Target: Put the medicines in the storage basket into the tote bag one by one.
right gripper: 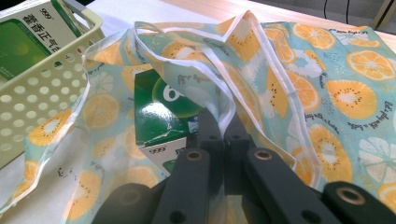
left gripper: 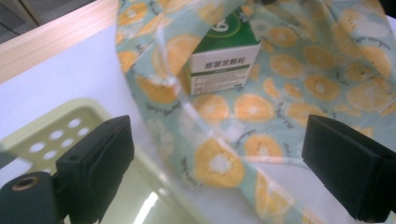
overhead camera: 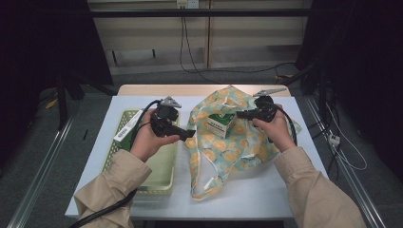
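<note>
A fabric bag [overhead camera: 240, 142] printed with orange slices lies in the middle of the white table [overhead camera: 247, 199]. A green and white box [overhead camera: 219, 124] sits in the bag's mouth. My right gripper [overhead camera: 241, 114] is at the bag's far right edge, shut on the white hem [right gripper: 231, 109] and holding the mouth up. In the right gripper view the box [right gripper: 159, 116] lies just left of the shut gripper [right gripper: 223, 123]. My left gripper [overhead camera: 183, 129] hovers between the basket and the bag, pointing at the bag. In the left gripper view this gripper [left gripper: 222, 140] stands wide open and empty, with the box [left gripper: 224, 60] ahead.
A pale green perforated basket [overhead camera: 159, 178] stands at the table's left, with a long green and white box [overhead camera: 127, 126] leaning in its far left corner. That basket [right gripper: 42, 88] and its box [right gripper: 23, 37] sit left of the bag. The bag's handles [overhead camera: 204, 183] trail toward the front edge.
</note>
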{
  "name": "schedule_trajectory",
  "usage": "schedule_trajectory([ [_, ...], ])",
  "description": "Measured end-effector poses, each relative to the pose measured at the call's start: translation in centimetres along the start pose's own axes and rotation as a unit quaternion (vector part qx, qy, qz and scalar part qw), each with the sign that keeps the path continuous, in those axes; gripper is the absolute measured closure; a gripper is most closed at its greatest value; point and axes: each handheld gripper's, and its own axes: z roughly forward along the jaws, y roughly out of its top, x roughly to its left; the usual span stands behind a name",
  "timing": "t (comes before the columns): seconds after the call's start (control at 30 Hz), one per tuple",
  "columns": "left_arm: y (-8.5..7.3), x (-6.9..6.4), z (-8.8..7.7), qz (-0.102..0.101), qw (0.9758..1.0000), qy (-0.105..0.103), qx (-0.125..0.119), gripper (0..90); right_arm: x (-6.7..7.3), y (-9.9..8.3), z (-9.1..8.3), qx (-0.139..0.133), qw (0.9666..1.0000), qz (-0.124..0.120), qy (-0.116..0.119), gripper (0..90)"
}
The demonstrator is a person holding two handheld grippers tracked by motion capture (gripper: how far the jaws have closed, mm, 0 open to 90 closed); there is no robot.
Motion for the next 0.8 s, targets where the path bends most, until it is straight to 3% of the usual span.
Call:
schedule_trajectory([
  [0.6, -3.3, 4.2, -3.5, -0.023, 0.9987, 0.042, 0.017, 9.1, -0.1, -0.2, -0.2, -0.001, 1.0, 0.001, 0.003, 89.6],
  [0.8, -4.0, 5.2, -4.3, -0.03, 0.9984, 0.046, 0.016, 7.8, -0.2, -0.3, -0.2, -0.002, 1.0, 0.001, 0.004, 89.5],
])
